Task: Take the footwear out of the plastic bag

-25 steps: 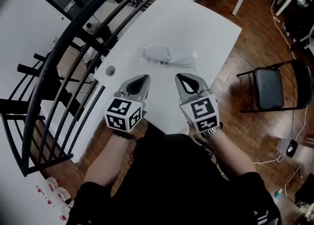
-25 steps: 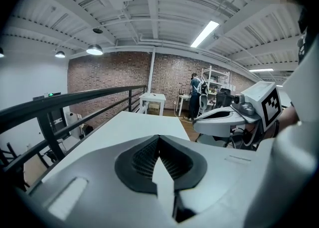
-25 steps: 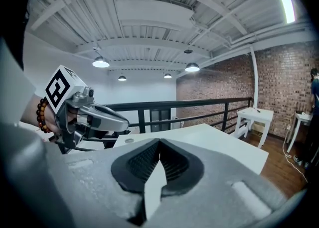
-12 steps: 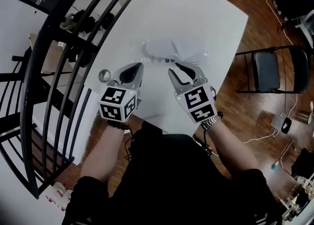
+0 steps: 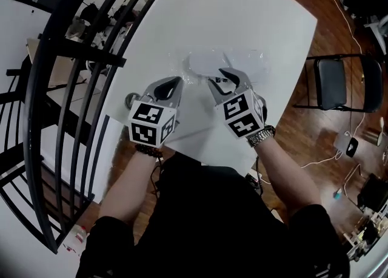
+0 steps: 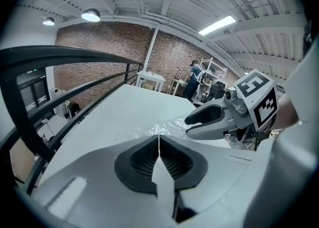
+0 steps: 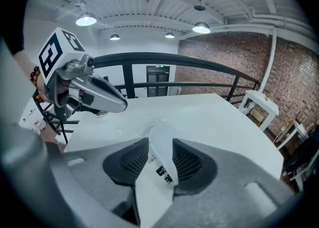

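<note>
A clear plastic bag [image 5: 229,64] with white footwear inside lies on the white table [image 5: 242,10]. My right gripper [image 5: 222,78] is at the bag's near end and its jaws are opening. In the right gripper view the white footwear [image 7: 160,158], with a printed label on it, shows in the gap between them; the pads do not press on it. My left gripper [image 5: 176,81] hovers shut just left of the bag's crinkled edge [image 6: 155,129], with nothing in it. The right gripper [image 6: 188,127] shows at the right of the left gripper view.
A round cable hole [image 5: 131,98] in the table sits by the left gripper. A black railing [image 5: 73,58] runs along the table's left side. A black folding chair [image 5: 339,82] stands on the wood floor to the right. The table's near edge is close to my body.
Both grippers have moved forward to the bag. The right gripper's jaws, shut a second ago, now stand apart over the bag's near end. The left stays shut.
</note>
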`<state>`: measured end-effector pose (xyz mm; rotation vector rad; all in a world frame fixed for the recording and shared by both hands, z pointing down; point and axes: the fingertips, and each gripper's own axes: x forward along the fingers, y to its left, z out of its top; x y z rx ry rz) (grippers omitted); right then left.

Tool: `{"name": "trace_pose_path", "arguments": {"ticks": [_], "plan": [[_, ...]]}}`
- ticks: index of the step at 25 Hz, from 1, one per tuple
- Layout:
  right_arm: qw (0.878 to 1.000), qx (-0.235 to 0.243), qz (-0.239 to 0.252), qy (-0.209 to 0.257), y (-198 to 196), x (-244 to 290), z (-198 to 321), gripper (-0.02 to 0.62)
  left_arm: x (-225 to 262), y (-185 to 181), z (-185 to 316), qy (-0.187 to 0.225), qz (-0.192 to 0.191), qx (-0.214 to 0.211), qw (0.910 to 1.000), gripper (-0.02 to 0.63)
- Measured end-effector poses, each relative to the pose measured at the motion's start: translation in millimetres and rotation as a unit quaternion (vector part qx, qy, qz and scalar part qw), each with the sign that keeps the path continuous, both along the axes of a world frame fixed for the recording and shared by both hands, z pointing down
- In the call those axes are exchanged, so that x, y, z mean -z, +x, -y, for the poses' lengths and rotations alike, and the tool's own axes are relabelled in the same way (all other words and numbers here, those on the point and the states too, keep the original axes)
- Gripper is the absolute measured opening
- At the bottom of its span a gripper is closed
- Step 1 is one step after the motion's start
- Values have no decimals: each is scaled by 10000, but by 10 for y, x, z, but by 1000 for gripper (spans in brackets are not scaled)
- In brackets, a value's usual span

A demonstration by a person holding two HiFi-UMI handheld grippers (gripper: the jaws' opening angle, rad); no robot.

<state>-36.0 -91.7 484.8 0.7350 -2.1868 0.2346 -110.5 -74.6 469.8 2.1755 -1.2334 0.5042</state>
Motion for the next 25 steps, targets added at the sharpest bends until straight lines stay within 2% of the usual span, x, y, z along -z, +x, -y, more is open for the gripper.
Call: {"name": "trace_pose_path", "arguments": {"ticks": [12,18,20,25], "plan": [[9923,585,-1047,-309,-169,-567,62,158,-364,-61,60,-564,5,-311,9979,52],[9889,688,-1262,-385,-124,-682,43,149,-474,-105,79,-732,17,-296,9969,60],[9892,683,-1246,-362,-125,-659,43,133,-501,-134,90,-770,10,-276,9966,60],[9906,609,-1206,-191,-91,-547,69,40,-523,-153,123,-830,9,-307,9961,60]]}}
